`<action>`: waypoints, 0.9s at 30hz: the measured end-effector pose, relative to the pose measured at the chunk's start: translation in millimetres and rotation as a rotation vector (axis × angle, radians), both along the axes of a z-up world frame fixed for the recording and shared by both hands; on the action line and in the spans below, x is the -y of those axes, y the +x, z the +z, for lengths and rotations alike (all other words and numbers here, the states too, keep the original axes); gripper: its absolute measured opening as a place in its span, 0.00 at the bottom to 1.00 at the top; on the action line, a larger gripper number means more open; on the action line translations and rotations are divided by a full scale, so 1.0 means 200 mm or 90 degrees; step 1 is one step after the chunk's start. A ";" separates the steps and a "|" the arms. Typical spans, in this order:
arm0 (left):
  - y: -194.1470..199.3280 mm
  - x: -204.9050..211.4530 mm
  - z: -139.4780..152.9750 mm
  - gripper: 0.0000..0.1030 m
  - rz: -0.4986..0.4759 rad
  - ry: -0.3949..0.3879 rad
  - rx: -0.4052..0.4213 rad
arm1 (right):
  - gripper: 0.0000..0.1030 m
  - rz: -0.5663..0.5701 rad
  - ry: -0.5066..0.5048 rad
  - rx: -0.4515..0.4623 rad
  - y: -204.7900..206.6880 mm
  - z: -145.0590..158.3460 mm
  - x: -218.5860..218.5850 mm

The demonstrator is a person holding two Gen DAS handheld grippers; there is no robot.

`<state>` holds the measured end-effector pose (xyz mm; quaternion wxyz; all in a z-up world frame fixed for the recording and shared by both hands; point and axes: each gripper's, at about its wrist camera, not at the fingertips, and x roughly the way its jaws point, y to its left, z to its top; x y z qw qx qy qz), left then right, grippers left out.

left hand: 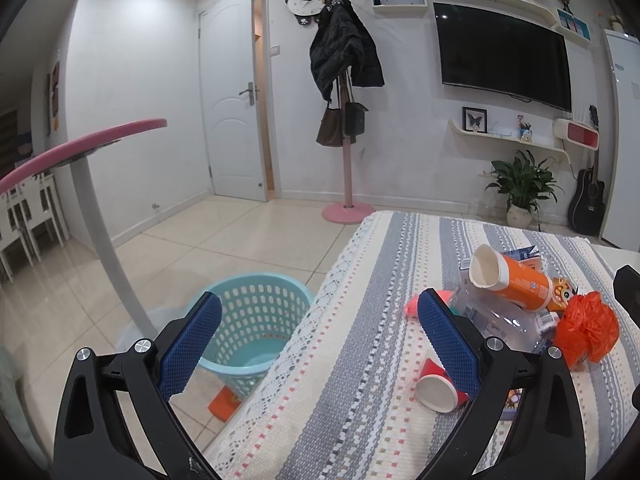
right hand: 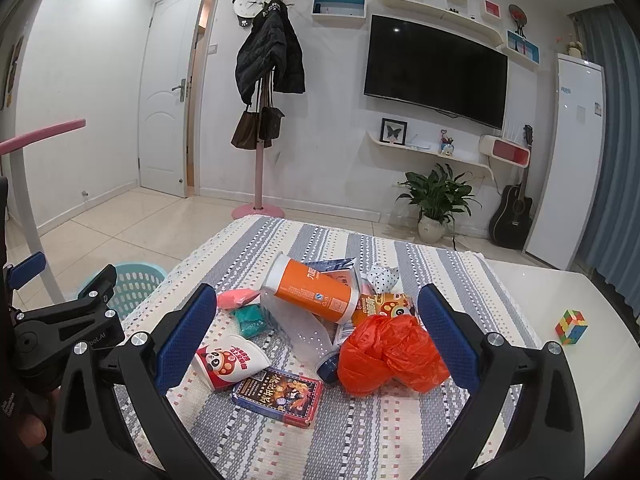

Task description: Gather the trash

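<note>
A heap of trash lies on the striped tablecloth (right hand: 360, 440). It holds an orange canister (right hand: 316, 292) on its side, a crumpled orange plastic bag (right hand: 392, 354), a clear plastic bottle (right hand: 304, 332), a red-and-white paper cup (right hand: 228, 362), a dark card box (right hand: 280, 394) and a snack packet (right hand: 384, 306). My right gripper (right hand: 320, 344) hangs open just before the heap, nothing between its pads. My left gripper (left hand: 320, 344) is open over the table's left edge, the paper cup (left hand: 438, 390) beside its right finger (left hand: 448, 344). A teal basket (left hand: 256, 320) stands on the floor below.
A Rubik's cube (right hand: 571, 326) sits on the bare white tabletop at the right. An orange packet (left hand: 226, 402) lies on the floor by the basket. A pink-topped round table (left hand: 92, 144) on a white leg stands left. A coat stand (left hand: 346, 120), plant (right hand: 436, 200) and guitar (right hand: 514, 216) line the far wall.
</note>
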<state>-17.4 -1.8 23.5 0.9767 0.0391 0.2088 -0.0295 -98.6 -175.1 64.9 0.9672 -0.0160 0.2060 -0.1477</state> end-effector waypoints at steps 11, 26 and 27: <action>0.00 0.00 -0.01 0.93 -0.003 0.001 -0.001 | 0.93 -0.001 0.003 0.000 0.00 0.01 0.01; 0.01 0.01 -0.02 0.93 -0.006 0.001 -0.007 | 0.93 -0.010 0.011 -0.007 0.01 -0.01 0.03; 0.01 0.01 -0.02 0.93 -0.009 0.003 -0.007 | 0.93 -0.012 0.015 -0.008 0.01 -0.01 0.03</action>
